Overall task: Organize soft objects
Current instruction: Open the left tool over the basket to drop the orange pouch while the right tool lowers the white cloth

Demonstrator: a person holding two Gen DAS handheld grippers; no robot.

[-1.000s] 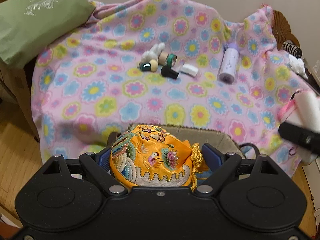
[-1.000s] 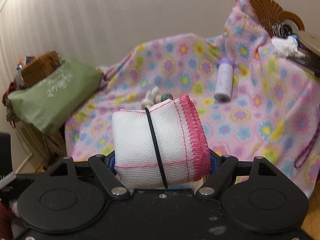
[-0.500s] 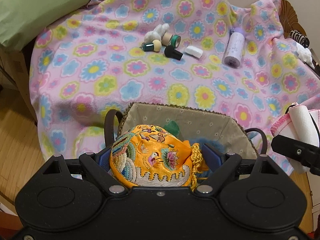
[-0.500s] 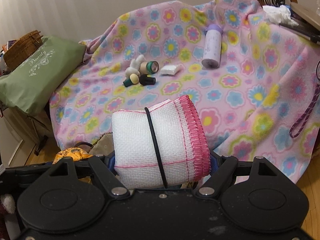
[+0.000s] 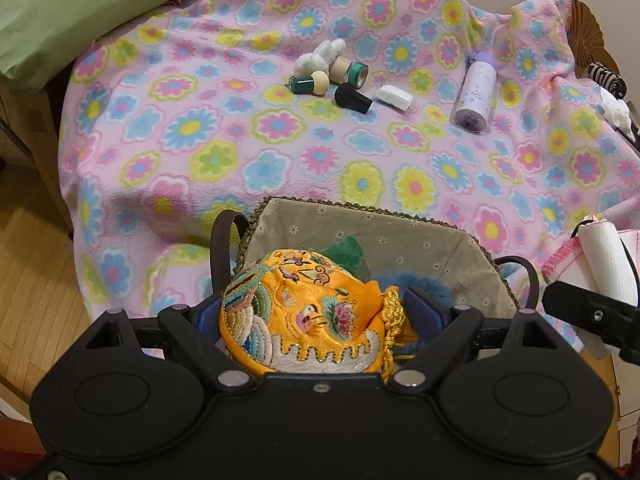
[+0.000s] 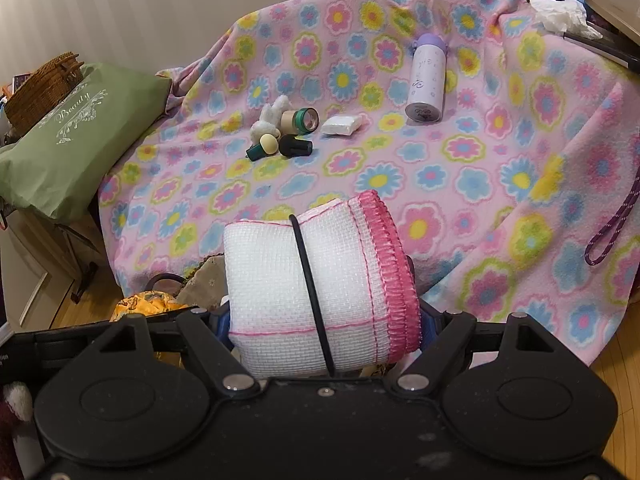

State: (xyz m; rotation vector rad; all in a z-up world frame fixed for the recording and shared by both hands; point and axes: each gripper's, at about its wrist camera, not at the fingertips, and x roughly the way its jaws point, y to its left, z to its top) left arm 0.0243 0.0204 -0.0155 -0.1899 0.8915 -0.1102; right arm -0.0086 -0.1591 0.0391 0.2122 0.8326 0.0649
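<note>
Left wrist view: the left claw is clamped on an orange embroidered pouch, its blue pads pressing both sides. Directly ahead and below the pouch lies the lined basket, open at the top, with something green and something blue already inside. So the pouch hangs just over the near edge of the basket, and I judge the coming move is only a short way forward and down before release. At the right edge of this view the right claw appears with its white roll, beside the basket's right handle, so both hands are near, the left one more directly above the opening.

Right wrist view: the right claw is closed on a rolled white cloth with pink hem, bound by a black elastic band; the long axis of the roll runs across the claw, left to right. The basket is at the lower left from here, mostly hidden.

A flowered pink blanket covers the surface; on it lie small toys, a white packet and a lavender bottle. A green cushion sits at the left, with wooden floor below.
</note>
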